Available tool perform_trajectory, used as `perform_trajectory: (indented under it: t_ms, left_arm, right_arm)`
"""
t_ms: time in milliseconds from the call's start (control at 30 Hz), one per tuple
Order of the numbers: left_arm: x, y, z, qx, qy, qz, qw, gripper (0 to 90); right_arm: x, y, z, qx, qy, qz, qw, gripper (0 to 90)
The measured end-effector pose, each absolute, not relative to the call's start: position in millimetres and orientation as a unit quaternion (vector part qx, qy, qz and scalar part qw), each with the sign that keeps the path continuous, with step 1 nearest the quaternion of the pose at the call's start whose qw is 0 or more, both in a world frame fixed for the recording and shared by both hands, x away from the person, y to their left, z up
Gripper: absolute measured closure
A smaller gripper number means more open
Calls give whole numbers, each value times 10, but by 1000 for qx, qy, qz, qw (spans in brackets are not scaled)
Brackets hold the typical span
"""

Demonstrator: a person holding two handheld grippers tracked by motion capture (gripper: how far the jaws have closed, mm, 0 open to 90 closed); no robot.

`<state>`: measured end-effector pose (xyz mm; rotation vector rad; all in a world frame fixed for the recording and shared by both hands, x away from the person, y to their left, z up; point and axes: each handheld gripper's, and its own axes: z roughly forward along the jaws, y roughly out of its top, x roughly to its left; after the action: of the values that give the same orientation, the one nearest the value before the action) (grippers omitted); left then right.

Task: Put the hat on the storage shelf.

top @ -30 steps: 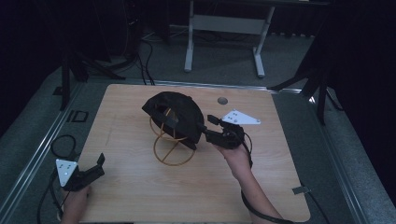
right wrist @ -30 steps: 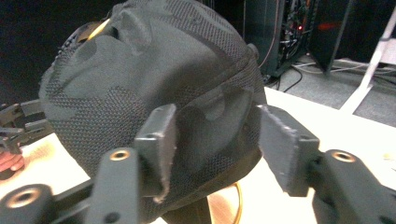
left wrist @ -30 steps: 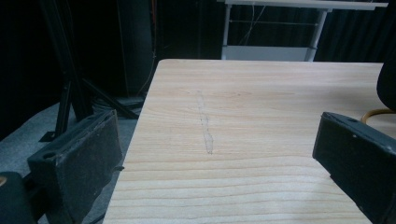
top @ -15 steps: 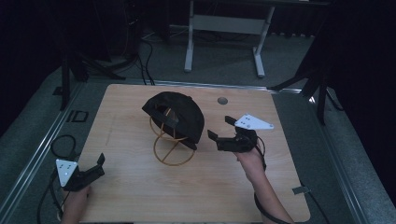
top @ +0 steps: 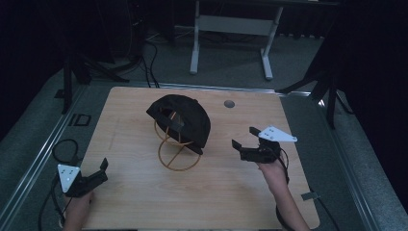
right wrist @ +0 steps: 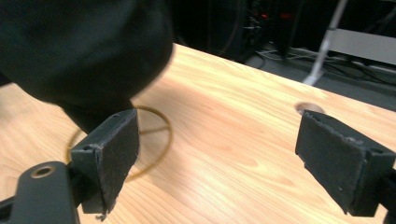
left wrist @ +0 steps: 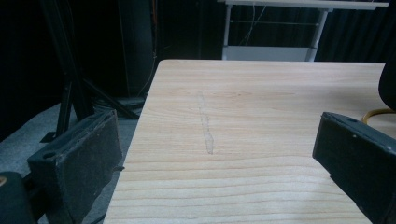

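The right gripper [top: 244, 138] is spread wide and holds nothing, a little way to the right of the black cap [top: 180, 118]. The left gripper [top: 98, 171] is wide open too, empty, at the desk's [top: 226, 187] near left corner. The cap sits on a gold wire stand [top: 177, 155] in the middle of the desk.

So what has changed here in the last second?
The right gripper let go of the black cap and drew back toward the table's right side, jaws open. The cap stayed on its wire stand, and the left gripper stayed put.
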<state>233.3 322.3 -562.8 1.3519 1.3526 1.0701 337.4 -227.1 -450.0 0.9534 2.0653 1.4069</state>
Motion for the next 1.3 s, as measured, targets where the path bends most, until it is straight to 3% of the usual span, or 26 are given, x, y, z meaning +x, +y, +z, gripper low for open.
perform_trajectory:
  t_ms: [1133, 1300]
  left_arm:
    - [2334, 3222, -5628, 548, 550, 435, 457, 17]
    - [2334, 3223, -5628, 548, 550, 435, 457, 17]
  right_arm:
    - [2989, -3479, -5223, 448, 725, 444, 277, 136]
    - [2898, -3614, -5270, 464, 708, 436, 306, 136]
